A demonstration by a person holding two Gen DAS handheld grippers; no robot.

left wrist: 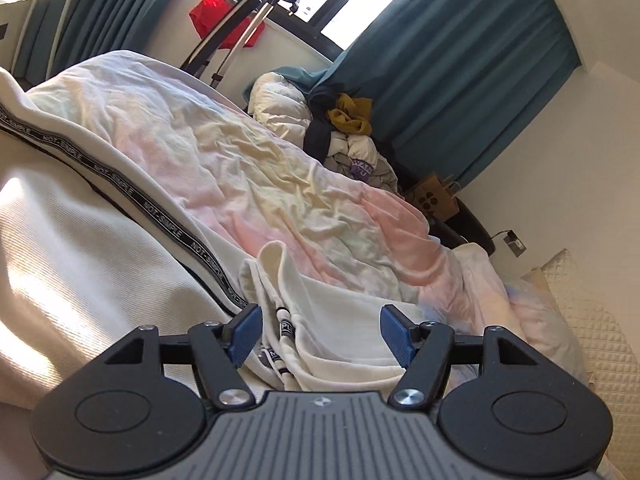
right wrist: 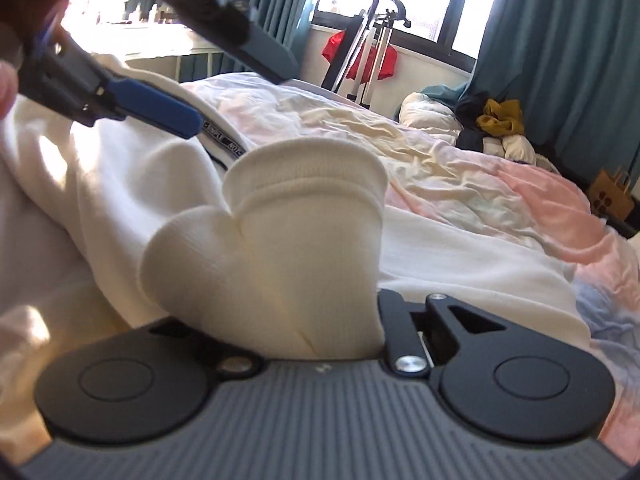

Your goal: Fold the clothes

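Left gripper (left wrist: 322,330) hangs low over the bed, its blue pads (left wrist: 245,330) spread well apart with nothing pinched between them. Right under that gap lies the white garment (left wrist: 80,280), a ribbed knit piece spread across the near left of the bed, with a black lettered stripe (left wrist: 132,196) running diagonally along it from far left towards the gripper. A folded white edge and a drawstring (left wrist: 285,320) sit just below the open jaws, not touching either pad as far as this view lets me judge.

Over to the right wrist view: the right gripper (right wrist: 320,320) is clamped on a ribbed cuff (right wrist: 304,208) of that same white garment, and the fabric bunches up out of the jaws and stands tall in front of the lens. The fingertips themselves are buried in cloth, so the pads are hidden. Up at the far left the left gripper's blue finger pokes in over the garment, just beside the striped band.

Underneath everything, a crumpled pastel bedsheet (left wrist: 280,168) in pink and pale yellow. At the far right end of the bed a heap of clothes (left wrist: 348,128), mustard on top. Beyond it teal curtains (left wrist: 460,80), a bright window, a red item (left wrist: 216,16) hanging by a metal stand (left wrist: 240,28), and a brown paper bag (left wrist: 434,200) on the floor at right.
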